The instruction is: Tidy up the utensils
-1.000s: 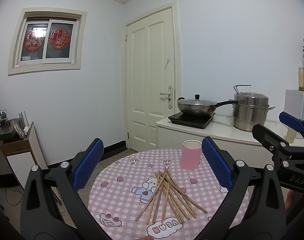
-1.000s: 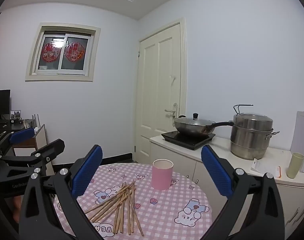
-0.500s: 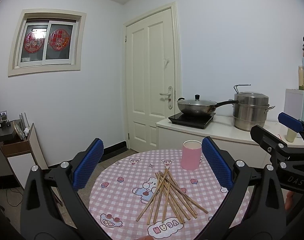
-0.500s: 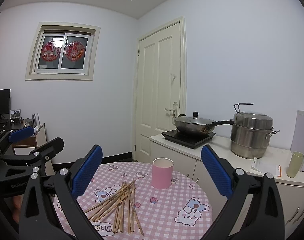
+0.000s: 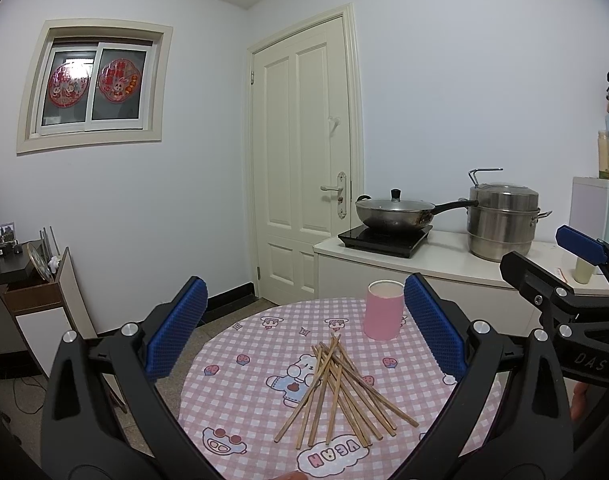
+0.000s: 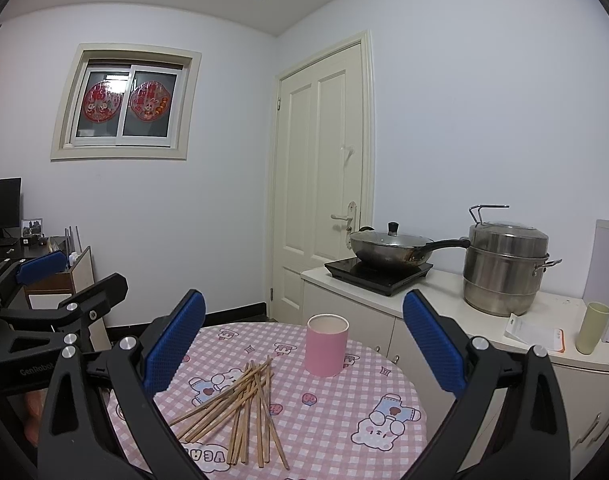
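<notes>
Here, in the left wrist view, the left gripper hangs wide and empty above the tabletop; the chopsticks lie crossed in a loose pile, apart from the pink cup. In the right wrist view, the right gripper is likewise wide and empty. Risk: pinching the tangled pile may lift several sticks or scatter them off the edge.
</notes>
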The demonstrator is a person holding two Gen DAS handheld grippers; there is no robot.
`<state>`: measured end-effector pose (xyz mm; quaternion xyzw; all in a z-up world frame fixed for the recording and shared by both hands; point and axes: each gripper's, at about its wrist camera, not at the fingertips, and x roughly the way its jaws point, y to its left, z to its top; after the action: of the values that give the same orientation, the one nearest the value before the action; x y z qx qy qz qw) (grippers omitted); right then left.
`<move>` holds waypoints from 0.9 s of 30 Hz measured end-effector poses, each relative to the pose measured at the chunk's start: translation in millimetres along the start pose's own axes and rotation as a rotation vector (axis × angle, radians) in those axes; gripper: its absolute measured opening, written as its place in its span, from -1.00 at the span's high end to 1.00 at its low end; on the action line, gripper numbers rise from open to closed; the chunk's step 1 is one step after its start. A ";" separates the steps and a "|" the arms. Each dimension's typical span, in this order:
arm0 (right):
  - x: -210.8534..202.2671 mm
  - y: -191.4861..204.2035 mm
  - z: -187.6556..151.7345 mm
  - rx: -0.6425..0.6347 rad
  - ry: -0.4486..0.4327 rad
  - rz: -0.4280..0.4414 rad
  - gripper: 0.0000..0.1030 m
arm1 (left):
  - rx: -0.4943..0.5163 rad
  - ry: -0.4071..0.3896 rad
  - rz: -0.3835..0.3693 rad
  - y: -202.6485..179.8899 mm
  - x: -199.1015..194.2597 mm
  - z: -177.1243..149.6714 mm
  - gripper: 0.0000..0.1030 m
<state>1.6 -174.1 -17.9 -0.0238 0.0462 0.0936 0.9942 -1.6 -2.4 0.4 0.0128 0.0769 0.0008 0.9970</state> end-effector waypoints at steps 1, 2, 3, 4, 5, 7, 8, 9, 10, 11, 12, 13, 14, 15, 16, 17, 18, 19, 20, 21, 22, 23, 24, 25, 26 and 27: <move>0.1 -0.1 0.0 0.000 0.000 0.000 -0.85 | 0.001 0.001 -0.001 -0.1 -0.1 0.5 -0.88; 0.2 -0.3 0.0 0.000 0.000 0.000 -0.85 | 0.002 0.001 -0.001 -0.1 0.1 0.9 -0.88; 0.2 -0.2 -0.2 0.000 0.000 0.000 -0.85 | 0.002 0.001 -0.001 -0.2 0.1 0.9 -0.88; 0.3 -0.4 0.0 0.000 0.000 0.000 -0.85 | 0.003 0.001 -0.001 -0.1 0.0 0.8 -0.88; 0.4 -0.5 0.1 0.000 0.001 0.000 -0.85 | 0.005 0.000 -0.001 0.4 -0.3 1.3 -0.88; 0.4 -0.4 -0.2 0.000 0.001 0.001 -0.85 | 0.004 -0.001 -0.002 -0.4 -0.5 1.9 -0.88; 0.2 -0.2 -0.5 0.000 0.001 0.001 -0.85 | 0.004 -0.001 -0.003 0.5 -0.3 2.5 -0.88; 0.3 0.0 -0.5 0.000 0.001 0.000 -0.85 | 0.005 0.000 -0.002 -0.2 0.0 2.0 -0.88; 0.1 0.1 -0.8 0.001 0.002 0.000 -0.85 | 0.006 0.000 -0.001 -0.5 0.0 2.0 -0.88; 0.9 -0.4 -0.2 0.001 0.003 0.001 -0.85 | 0.006 0.001 0.000 0.5 0.3 2.5 -0.88; 0.6 -0.2 -0.4 0.001 0.004 0.002 -0.85 | 0.006 0.001 0.000 -0.1 -0.1 1.6 -0.88; 1.1 -0.6 0.0 0.001 0.006 0.003 -0.85 | 0.006 0.001 -0.001 -0.1 0.0 1.6 -0.88; 1.0 -0.4 -0.1 0.000 0.006 0.003 -0.85 | 0.007 0.002 -0.001 -0.7 0.1 1.9 -0.88; 1.1 -0.3 -0.1 0.000 0.007 0.004 -0.85 | 0.008 0.002 -0.001 -1.4 0.2 1.1 -0.88; 1.4 -0.2 0.1 -0.001 0.009 0.004 -0.85 | 0.009 0.002 0.000 -1.2 0.3 1.1 -0.88; 1.3 -0.2 0.0 -0.001 0.009 0.004 -0.85 | 0.009 0.002 0.001 -1.6 0.4 0.8 -0.88; 1.3 -0.4 0.2 -0.001 0.009 0.005 -0.85 | 0.010 0.002 0.002 -1.1 0.5 0.6 -0.88; 1.5 -0.5 0.4 -0.001 0.009 0.005 -0.85 | 0.009 0.002 0.000 -0.6 0.4 0.4 -0.88; 1.5 -0.4 0.4 -0.001 0.009 0.005 -0.85 | 0.008 0.002 -0.001 -0.2 0.5 0.4 -0.88; 1.3 -0.2 0.3 -0.002 0.008 0.004 -0.85 | 0.008 0.002 -0.001 -1.0 0.8 0.2 -0.88; 1.3 -0.4 0.5 -0.001 0.008 0.004 -0.85 | 0.009 0.002 0.000 -1.2 0.8 0.0 -0.88; 2.2 -0.7 0.8 -0.001 0.009 0.005 -0.85 | 0.009 0.002 -0.001 -1.4 0.9 0.1 -0.88; 2.4 -0.6 0.5 -0.001 0.009 0.005 -0.85 | 0.009 0.002 0.000 -0.5 1.2 0.2 -0.88; 2.1 -0.5 0.4 -0.002 0.009 0.005 -0.85 | 0.009 0.003 -0.001 -0.8 1.0 0.2 -0.88; 2.2 -0.4 0.2 -0.002 0.009 0.005 -0.85 | 0.009 0.003 -0.001 -0.6 1.0 0.1 -0.88; 2.6 -0.3 0.0 -0.003 0.011 0.006 -0.85 | 0.010 0.003 -0.001 -0.8 1.0 0.1 -0.88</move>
<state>4.3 -173.9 -18.2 -0.0256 0.0515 0.0964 0.9937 -0.6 -3.1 0.2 0.0179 0.0784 0.0001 0.9968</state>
